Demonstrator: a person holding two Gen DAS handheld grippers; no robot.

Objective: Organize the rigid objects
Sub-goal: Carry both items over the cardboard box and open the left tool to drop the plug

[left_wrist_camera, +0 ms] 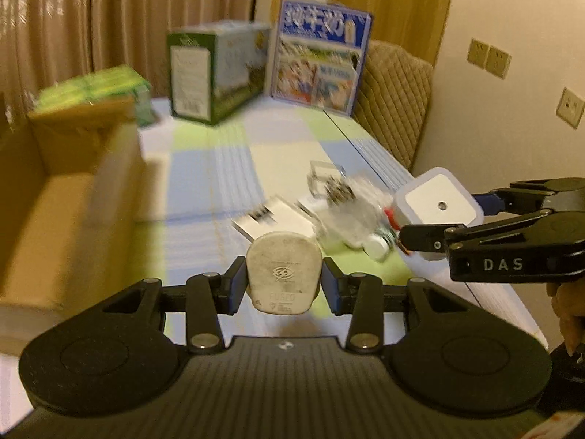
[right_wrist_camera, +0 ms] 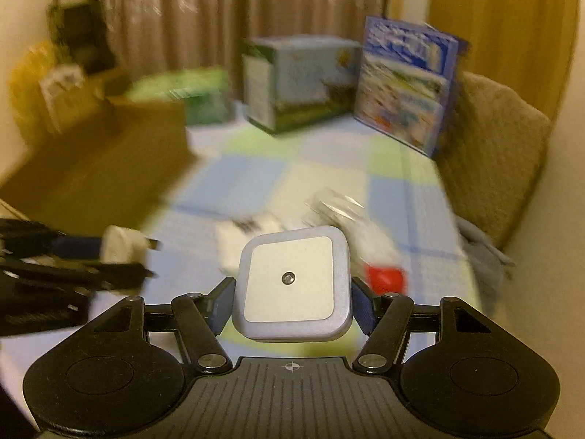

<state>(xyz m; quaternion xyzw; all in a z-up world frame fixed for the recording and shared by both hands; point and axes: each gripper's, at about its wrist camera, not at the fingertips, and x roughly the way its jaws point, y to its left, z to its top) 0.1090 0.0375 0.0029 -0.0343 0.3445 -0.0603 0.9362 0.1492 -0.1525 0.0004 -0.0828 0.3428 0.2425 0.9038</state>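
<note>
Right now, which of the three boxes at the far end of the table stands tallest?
The blue box, rightmost beside the chair; the green-and-white box and low green pack sit lower.

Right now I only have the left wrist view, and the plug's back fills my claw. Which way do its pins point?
Observer: The right wrist view shows the plug side-on in the left claw. Its pins stick out ahead, past the pads.
Operator: Is there anything beyond the cardboard box that I can't see?
Observer: Yes, a dark handbag and a yellow bag sit behind it, near the curtain.
</note>
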